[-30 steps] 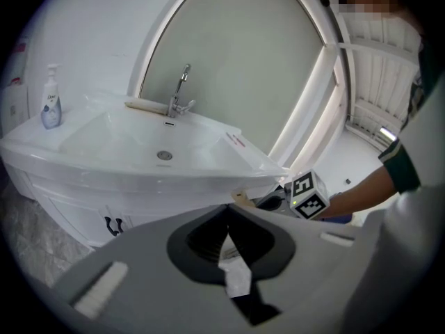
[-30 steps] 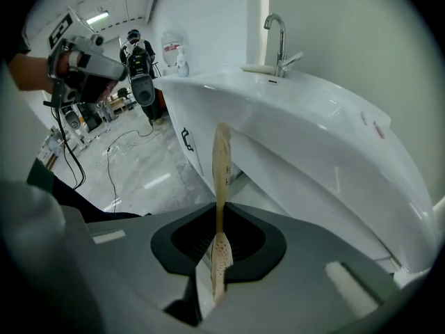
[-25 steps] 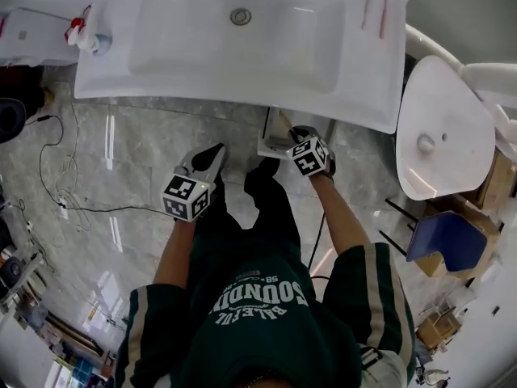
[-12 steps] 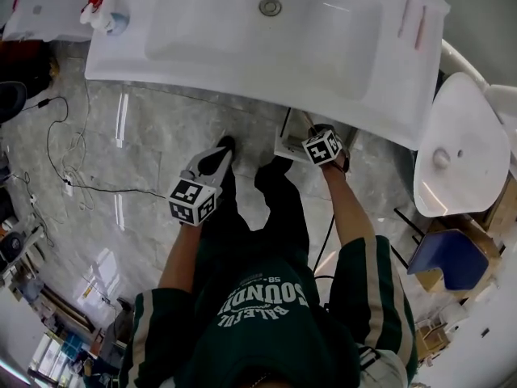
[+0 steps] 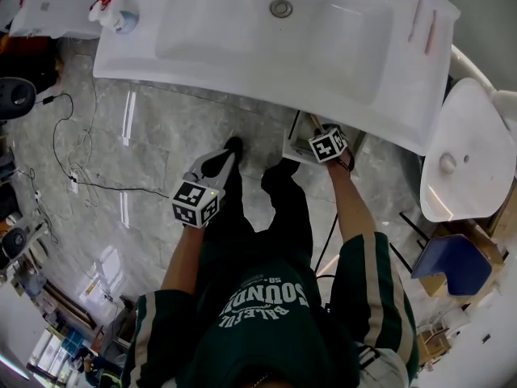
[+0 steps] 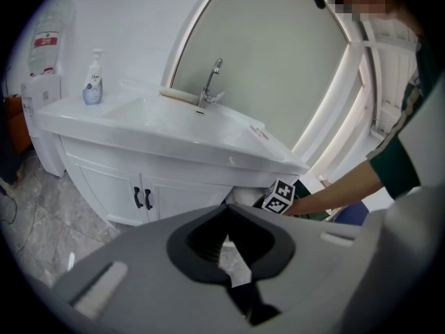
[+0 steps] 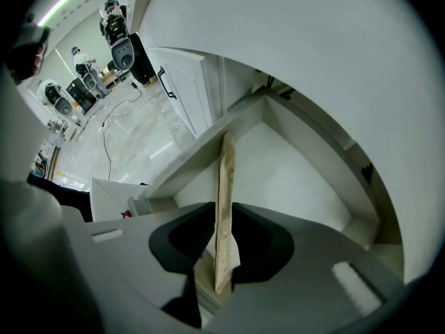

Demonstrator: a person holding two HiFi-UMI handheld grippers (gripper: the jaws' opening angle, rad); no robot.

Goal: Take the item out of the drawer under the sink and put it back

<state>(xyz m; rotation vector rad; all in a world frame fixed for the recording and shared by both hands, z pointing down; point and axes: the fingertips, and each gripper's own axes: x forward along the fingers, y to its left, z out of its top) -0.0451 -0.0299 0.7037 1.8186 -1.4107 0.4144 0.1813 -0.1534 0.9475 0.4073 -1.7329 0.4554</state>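
Observation:
The white drawer (image 7: 292,172) under the sink stands pulled out, also seen below the counter edge in the head view (image 5: 292,147). A thin flat pale wooden piece (image 7: 224,207) stands on edge in it. My right gripper (image 7: 221,218) points steeply down into the drawer with the piece between its fingers. Its jaws have just been opening and sit loosely about the piece. In the head view only its marker cube (image 5: 329,144) shows clearly. My left gripper (image 5: 231,147) hangs over the floor left of the drawer, shut and empty (image 6: 224,211).
The white sink counter (image 5: 275,63) overhangs the drawer; a soap bottle (image 5: 109,10) stands at its left end. A toilet (image 5: 472,148) is at the right, with cardboard boxes behind it. A black cable (image 5: 65,144) lies on the marble floor. Cabinet doors (image 6: 139,186) are closed.
The right gripper has sunk lower into the drawer with the wooden piece. The left gripper has drifted slightly toward the vanity. The head view has shifted, so the sink sits further right.

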